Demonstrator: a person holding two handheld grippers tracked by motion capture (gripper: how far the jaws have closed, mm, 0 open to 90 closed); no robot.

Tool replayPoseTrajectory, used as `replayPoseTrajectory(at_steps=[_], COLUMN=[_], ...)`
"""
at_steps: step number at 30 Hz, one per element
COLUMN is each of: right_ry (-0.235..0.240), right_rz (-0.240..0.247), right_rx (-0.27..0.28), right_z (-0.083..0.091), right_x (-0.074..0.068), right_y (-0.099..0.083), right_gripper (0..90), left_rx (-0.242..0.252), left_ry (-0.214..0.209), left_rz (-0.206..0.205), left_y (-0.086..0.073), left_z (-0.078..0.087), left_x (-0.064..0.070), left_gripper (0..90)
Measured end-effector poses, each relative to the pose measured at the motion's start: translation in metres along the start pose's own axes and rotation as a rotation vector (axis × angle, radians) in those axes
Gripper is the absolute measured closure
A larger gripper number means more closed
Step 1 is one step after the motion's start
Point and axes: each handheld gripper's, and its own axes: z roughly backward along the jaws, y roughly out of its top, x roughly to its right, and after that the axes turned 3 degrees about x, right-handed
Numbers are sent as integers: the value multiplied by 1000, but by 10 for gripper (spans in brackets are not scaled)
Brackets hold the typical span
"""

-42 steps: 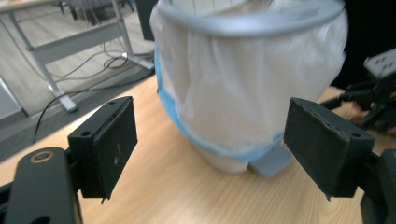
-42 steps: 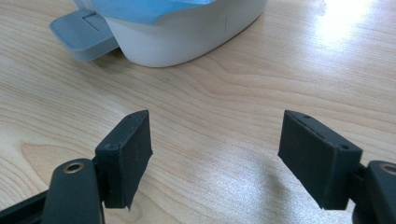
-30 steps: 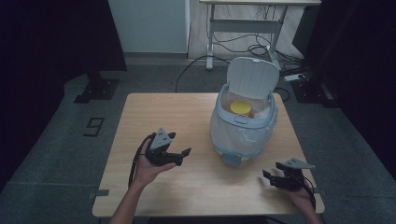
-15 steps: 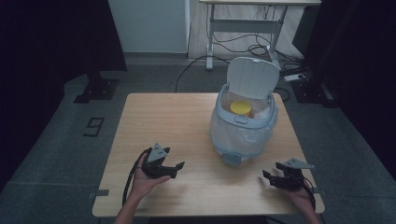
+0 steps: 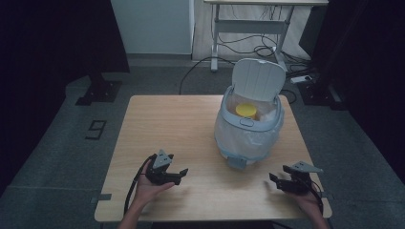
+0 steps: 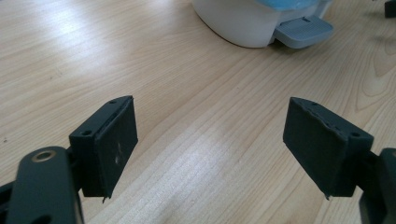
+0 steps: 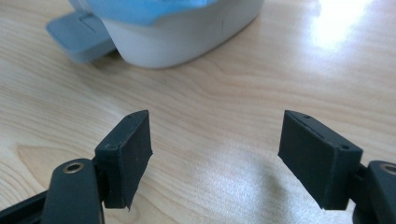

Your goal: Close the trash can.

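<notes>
The white plastic pedal bin was cut off by the top edge in both gripper views, leaving just its base and grey foot pedal. The yellow round object inside was too small to identify.

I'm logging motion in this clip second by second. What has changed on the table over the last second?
The left gripper drew back toward the person's near edge of the table, away from the bin; its jaws are open and empty. Nothing was taken or let go. The right gripper stayed put near the front right corner, open, and the bin kept its lid up with the yellow thing inside.
</notes>
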Motion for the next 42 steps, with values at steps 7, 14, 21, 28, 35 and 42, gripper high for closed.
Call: replayPoseTrajectory(at_steps=[7, 14, 21, 28, 35, 42], right_ry=[11, 35, 46, 69, 98, 122], right_rz=[-7, -43, -49, -45, -44, -35], right_rx=[50, 87, 146, 203, 244, 275], right_z=[10, 19, 37, 53, 61, 65], right_x=[5, 7, 10, 10, 11, 12], right_y=[20, 33, 57, 84, 109, 137], right_gripper=[249, 250, 250, 255, 256, 256], left_rx=[-11, -15, -35, -39, -44, -50], left_ry=[-9, -16, -19, -25, -28, -31], left_rz=[0, 10, 4, 12, 20, 18], left_y=[-3, -7, -9, -12, -14, -15], left_z=[-1, -2, -5, -5, -6, -7], left_x=[2, 2, 5, 5, 4, 6], left_gripper=[179, 180, 180, 180, 180, 180])
